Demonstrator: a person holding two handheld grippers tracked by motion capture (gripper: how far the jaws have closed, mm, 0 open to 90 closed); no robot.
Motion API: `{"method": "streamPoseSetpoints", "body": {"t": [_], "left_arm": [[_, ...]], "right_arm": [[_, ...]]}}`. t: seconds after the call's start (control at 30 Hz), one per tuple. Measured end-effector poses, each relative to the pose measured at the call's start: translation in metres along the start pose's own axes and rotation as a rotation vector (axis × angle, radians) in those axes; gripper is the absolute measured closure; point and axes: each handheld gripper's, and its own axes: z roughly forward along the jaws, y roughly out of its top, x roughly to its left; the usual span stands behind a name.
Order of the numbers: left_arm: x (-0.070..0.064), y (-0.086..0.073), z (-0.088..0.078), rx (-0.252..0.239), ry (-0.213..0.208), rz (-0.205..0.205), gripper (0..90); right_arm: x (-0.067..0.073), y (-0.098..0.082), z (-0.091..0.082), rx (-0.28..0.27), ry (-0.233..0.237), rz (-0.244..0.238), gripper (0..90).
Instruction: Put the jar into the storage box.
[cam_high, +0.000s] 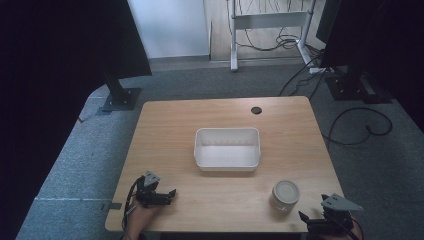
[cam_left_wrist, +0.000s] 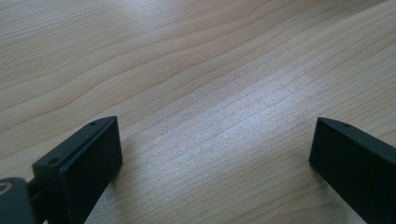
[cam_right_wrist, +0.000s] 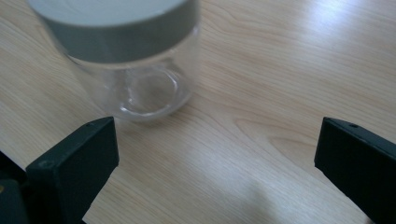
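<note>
Right gripper (cam_high: 320, 220), jaws wide, sits off-centre from jar (cam_high: 285, 195) near the surface's front edge: closing now risks toppling it.

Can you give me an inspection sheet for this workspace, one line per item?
Surface: wooden table, bare grain, a round dark hole near the far edge.
Job's things: clear jar with a grey lid, upright near the front right; looks empty in the right gripper view. White tub at the centre, empty.
Clutter: nothing seen.
Grippers: left gripper at the front left, jaws wide apart over bare wood. Right gripper at the front right edge, jaws wide apart, short of the jar.
Cables: a cable trails from the left gripper; loose cables on the floor.
Surroundings: grey carpet, white frame behind.
</note>
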Motion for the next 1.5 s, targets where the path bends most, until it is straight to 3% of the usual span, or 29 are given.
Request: {"method": "streamPoseSetpoints", "body": {"t": [0.6, 1.5], "left_arm": [[0.000, 0.000, 0.000, 0.000, 0.000, 0.000, 2.4], [0.000, 0.000, 0.000, 0.000, 0.000, 0.000, 2.5]], "right_arm": [[0.018, 0.015, 0.009, -0.041, 0.048, -0.058, 0.0], [0.030, 0.024, 0.042, -0.037, 0.068, -0.067, 0.6]]}}
